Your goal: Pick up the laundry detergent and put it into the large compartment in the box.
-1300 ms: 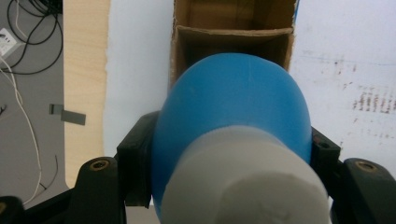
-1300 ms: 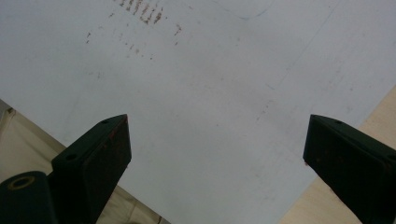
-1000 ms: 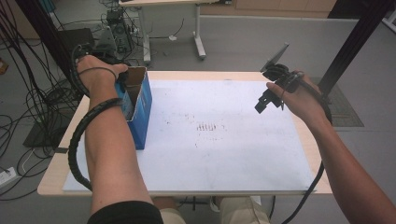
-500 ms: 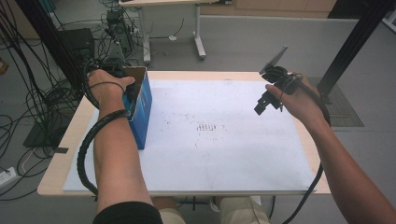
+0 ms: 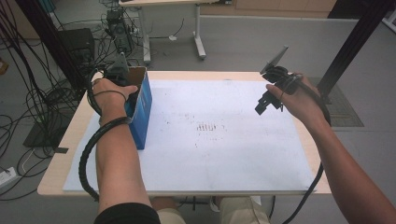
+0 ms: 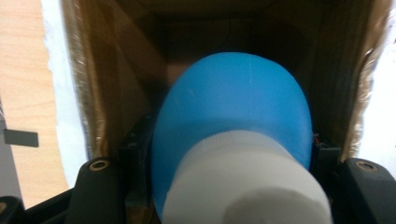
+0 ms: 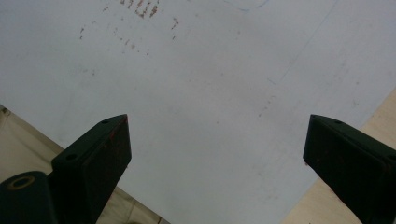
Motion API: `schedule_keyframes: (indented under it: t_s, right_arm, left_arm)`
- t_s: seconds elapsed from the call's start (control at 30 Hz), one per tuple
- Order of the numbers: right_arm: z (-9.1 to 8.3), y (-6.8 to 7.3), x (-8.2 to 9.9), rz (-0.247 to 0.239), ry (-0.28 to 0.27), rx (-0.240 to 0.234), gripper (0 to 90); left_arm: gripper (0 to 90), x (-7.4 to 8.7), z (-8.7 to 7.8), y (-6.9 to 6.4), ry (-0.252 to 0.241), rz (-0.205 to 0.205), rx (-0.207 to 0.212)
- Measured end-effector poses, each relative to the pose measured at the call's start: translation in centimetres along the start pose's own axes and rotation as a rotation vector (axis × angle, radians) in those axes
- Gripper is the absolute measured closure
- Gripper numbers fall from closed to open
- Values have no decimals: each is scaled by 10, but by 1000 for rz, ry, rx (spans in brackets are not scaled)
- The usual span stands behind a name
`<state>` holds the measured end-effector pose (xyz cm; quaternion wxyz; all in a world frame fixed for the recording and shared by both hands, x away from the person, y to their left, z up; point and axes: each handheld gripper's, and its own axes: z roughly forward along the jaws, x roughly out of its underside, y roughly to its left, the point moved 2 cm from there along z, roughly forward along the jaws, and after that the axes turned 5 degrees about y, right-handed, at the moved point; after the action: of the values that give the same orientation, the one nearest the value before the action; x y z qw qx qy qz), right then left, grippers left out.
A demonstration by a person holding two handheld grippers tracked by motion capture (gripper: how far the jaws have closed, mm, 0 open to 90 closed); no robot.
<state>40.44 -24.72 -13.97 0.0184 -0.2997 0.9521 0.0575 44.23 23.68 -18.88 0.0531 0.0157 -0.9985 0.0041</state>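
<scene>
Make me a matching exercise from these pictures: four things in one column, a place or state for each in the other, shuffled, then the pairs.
1. blue bottle
2. right gripper
3. blue box
4. white sheet

a. jaws wide apart, nothing between them
b. spread over the tabletop, with reddish marks
c. clamped in the left gripper, inside the box
d. standing at the table's left edge, open on top

Pairs: 1-c, 2-a, 3-d, 4-b

Blurred at close range and cut off by the bottom edge in the left gripper view: blue bottle with white cap, hiding the box floor behind.
</scene>
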Motion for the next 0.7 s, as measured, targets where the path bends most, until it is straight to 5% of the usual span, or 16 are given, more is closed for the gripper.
schedule_keyframes:
  t_s: [0.7]
  right_arm:
    - [-2, -1, 3, 16, -4, 3, 77]
  left_arm:
    - [365, 0, 3, 0, -4, 2, 2]
